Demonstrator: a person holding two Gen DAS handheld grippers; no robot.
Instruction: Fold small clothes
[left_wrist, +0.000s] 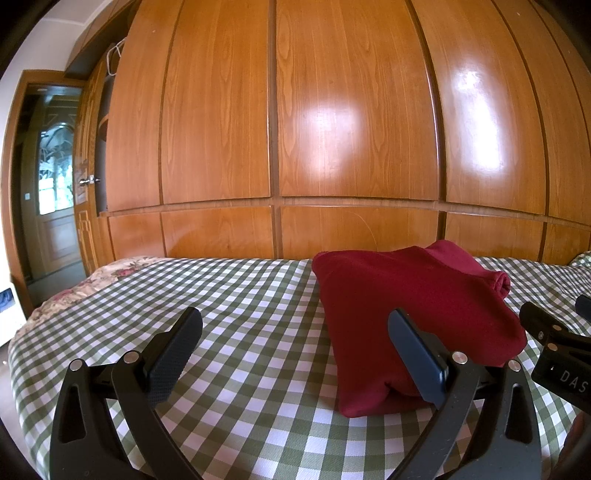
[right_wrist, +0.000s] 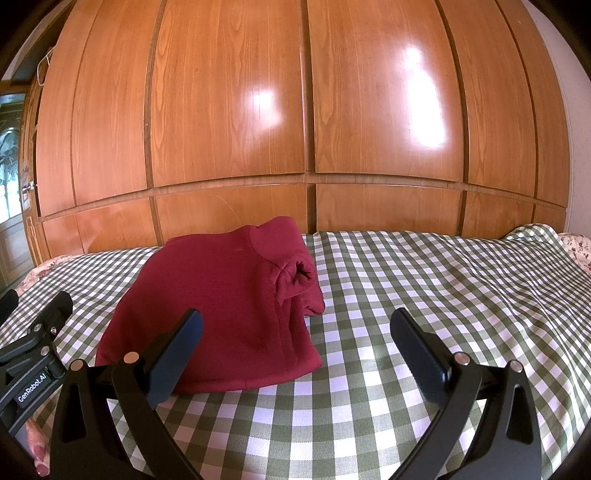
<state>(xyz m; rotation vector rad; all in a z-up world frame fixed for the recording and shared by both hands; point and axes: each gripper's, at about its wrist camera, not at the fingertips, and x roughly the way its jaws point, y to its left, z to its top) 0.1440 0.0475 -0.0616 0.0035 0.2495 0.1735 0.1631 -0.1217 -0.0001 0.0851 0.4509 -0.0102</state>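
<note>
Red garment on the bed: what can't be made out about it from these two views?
- Left wrist view: the left gripper's inner finger covers part of the red garment's near edge.
- Right wrist view: the right gripper's finger hides its near-left corner.
- Both: layers underneath, garment type.

This is a bedroom in a home. A bed (left_wrist: 236, 317) fills the foreground, spread with a green-and-white checked cover (right_wrist: 424, 295) over a floral quilt (left_wrist: 74, 291) that shows at the bed's far corners. Right behind the bed a glossy wooden wardrobe (left_wrist: 351, 129) spans the wall. Left of the bed, a wooden doorway (left_wrist: 51, 177) opens onto a door with decorated glass.
</note>
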